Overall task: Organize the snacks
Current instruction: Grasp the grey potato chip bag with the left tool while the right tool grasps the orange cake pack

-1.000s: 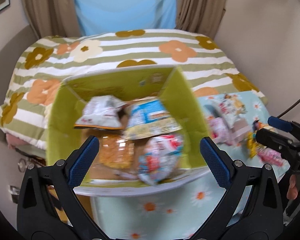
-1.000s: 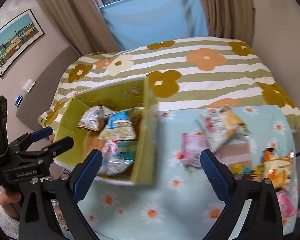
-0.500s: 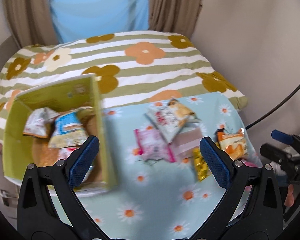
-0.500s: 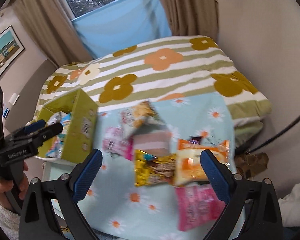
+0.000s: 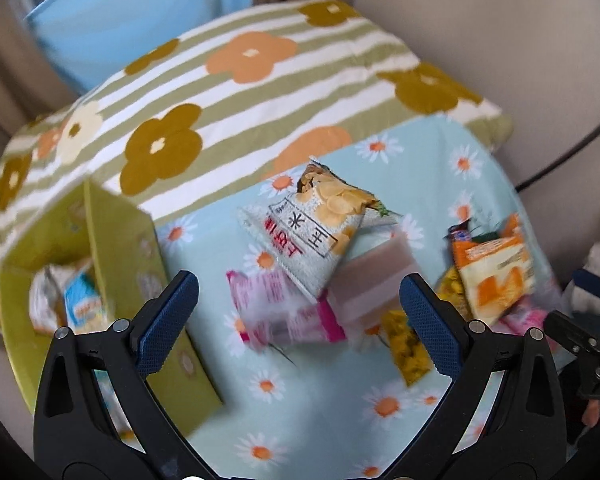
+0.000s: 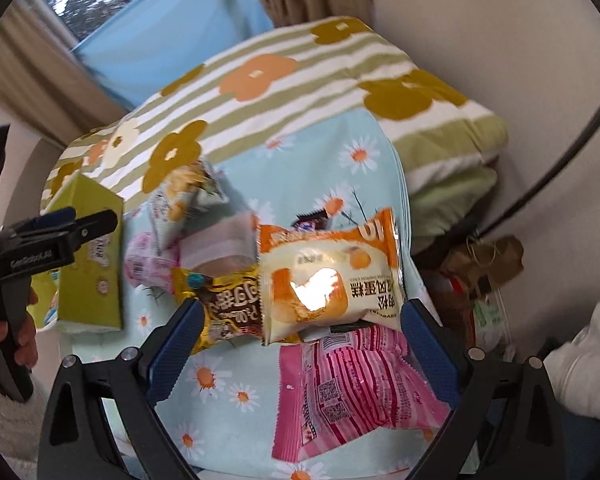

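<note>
A green box [image 5: 112, 280] with several snack packets inside stands at the left of the daisy tablecloth [image 5: 300, 408]; it also shows in the right wrist view [image 6: 88, 264]. My left gripper [image 5: 298, 312] is open and empty above a white chips bag [image 5: 320, 232], a pink packet [image 5: 284, 312] and a pale pink block [image 5: 372, 280]. My right gripper [image 6: 298, 336] is open and empty, close over an orange cake packet [image 6: 328, 280], a gold packet [image 6: 224, 304] and a pink striped packet [image 6: 348, 392].
A striped flowered bed [image 5: 240, 92] lies behind the table. A wall [image 6: 500, 40] is at the right, with a brown paper bag [image 6: 488, 264] on the floor beside the table. A black cable [image 6: 560, 160] runs along the wall.
Both grippers have swung right, away from the green box and over the loose snacks. The right gripper has come down closer to the orange and pink packets. Both stay open.
</note>
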